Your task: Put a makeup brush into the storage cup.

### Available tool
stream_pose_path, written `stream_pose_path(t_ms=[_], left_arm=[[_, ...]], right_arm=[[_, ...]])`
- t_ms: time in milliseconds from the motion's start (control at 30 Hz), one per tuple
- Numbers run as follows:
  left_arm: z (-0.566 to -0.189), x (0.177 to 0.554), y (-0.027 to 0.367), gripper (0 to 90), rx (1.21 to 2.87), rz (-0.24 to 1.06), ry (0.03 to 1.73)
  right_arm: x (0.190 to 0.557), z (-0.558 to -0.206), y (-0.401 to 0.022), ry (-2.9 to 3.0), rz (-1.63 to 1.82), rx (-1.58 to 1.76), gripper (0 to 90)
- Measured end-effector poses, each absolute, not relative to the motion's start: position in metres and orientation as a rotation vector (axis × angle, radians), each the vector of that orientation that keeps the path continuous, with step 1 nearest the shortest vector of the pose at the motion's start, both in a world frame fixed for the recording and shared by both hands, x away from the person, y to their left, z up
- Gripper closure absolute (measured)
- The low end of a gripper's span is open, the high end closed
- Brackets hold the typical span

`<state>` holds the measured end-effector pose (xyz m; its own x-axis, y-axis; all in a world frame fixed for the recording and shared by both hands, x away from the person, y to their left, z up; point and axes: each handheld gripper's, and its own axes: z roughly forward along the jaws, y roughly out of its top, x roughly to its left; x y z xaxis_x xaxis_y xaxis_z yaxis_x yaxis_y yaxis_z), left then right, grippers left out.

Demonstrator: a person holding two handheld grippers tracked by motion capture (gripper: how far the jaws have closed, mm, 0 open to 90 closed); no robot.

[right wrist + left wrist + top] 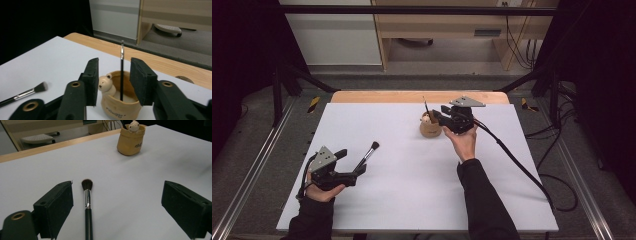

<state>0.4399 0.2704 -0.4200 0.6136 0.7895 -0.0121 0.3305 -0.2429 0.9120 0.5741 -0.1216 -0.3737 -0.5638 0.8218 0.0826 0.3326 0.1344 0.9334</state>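
A tan cup (pixel 430 129) with a small bear figure (pixel 106 85) on its rim stands at the back middle of the white table (pixel 412 200). A thin black brush (pixel 121 72) stands upright in the cup. My right gripper (pixel 438 116) is just to the cup's right, open, and the thin brush rises between its jaws without the pads touching it. A black makeup brush (pixel 368 155) with a dark bristle head lies flat on the table at the front left. My left gripper (pixel 117 195) is open wide around it, with the handle (pixel 87 220) close to the left jaw.
The table's wooden edge (pixel 412 96) runs along the back. Black frame rails (pixel 252 165) flank both sides. The right gripper's cable (pixel 517 165) trails across the table's right half. A wooden cabinet (pixel 442 25) stands beyond on the floor.
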Motion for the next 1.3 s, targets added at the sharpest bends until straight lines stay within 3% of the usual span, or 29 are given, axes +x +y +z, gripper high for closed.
stream_pose_path(t_ms=[767,1300], left_arm=[[-0.421,0.440,0.267,9.4,1.845,0.566,0.901],[-0.420,0.439,0.266,9.4,1.840,0.557,0.900]], right_arm=[[0.509,-0.370,-0.163,2.007,1.462,1.036,15.4],[0.473,-0.378,-0.189,2.003,1.471,1.038,7.5]])
